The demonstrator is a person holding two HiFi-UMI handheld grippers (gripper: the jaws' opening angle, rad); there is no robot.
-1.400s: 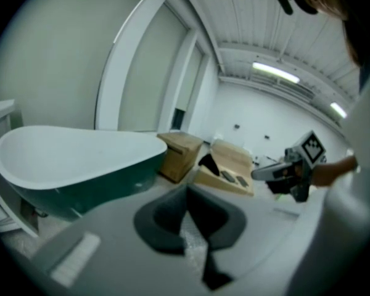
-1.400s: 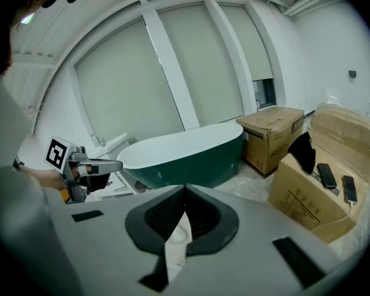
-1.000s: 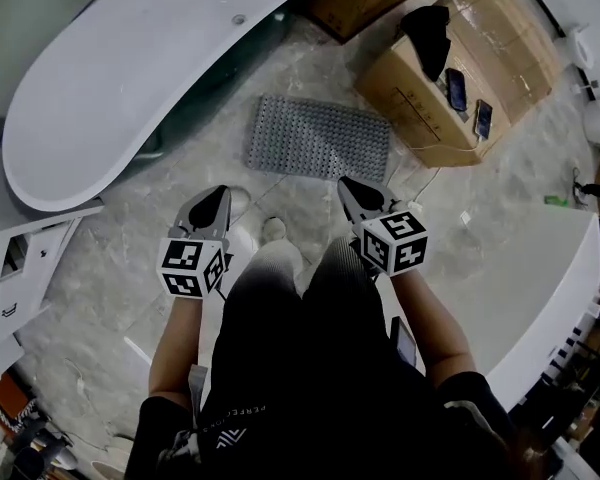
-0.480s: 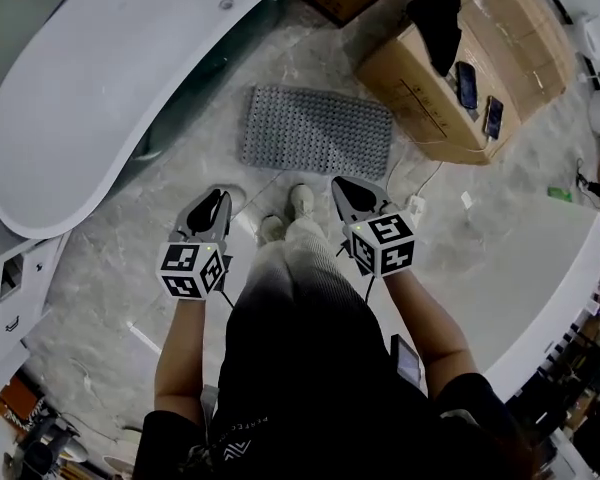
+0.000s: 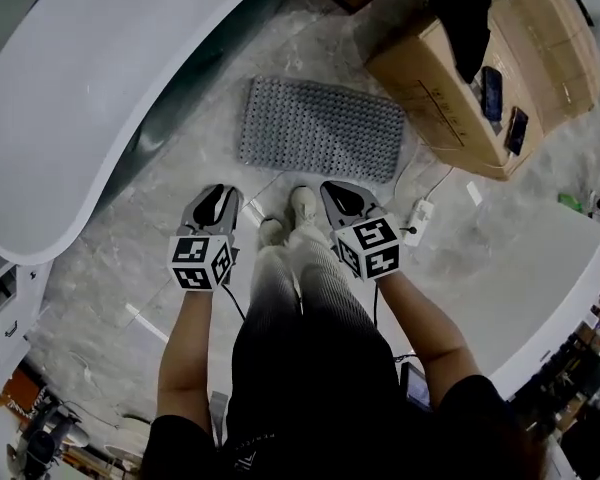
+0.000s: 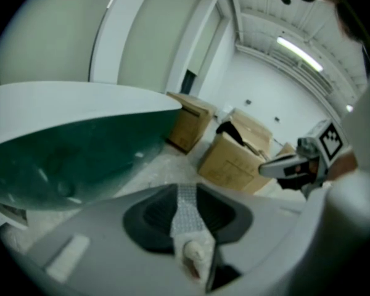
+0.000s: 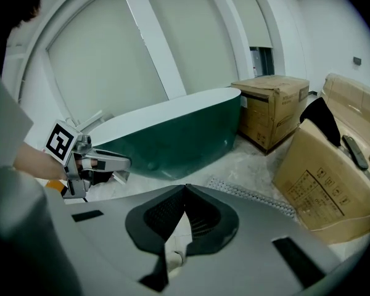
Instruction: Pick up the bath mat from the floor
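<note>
The bath mat (image 5: 320,128) lies flat on the floor (image 5: 155,233). Left gripper (image 5: 218,196), just short of the mat: fingers (image 6: 148,216) spreading, nothing between. Right gripper (image 5: 340,193), likewise: fingers (image 7: 163,217) pressed together, empty.

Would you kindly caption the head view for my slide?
Grey bath mat flat on the floor between bathtub and cardboard box, before the person's shoes.

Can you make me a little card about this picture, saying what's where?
mat: grey bath mat, flat on the floor, ahead of both grippers, untouched
left gripper: jaws opening, nothing between them
right gripper: jaws together, empty
around mat: white bathtub to its left in the head view, cardboard box to its right
task: mat not yet picked up
</note>
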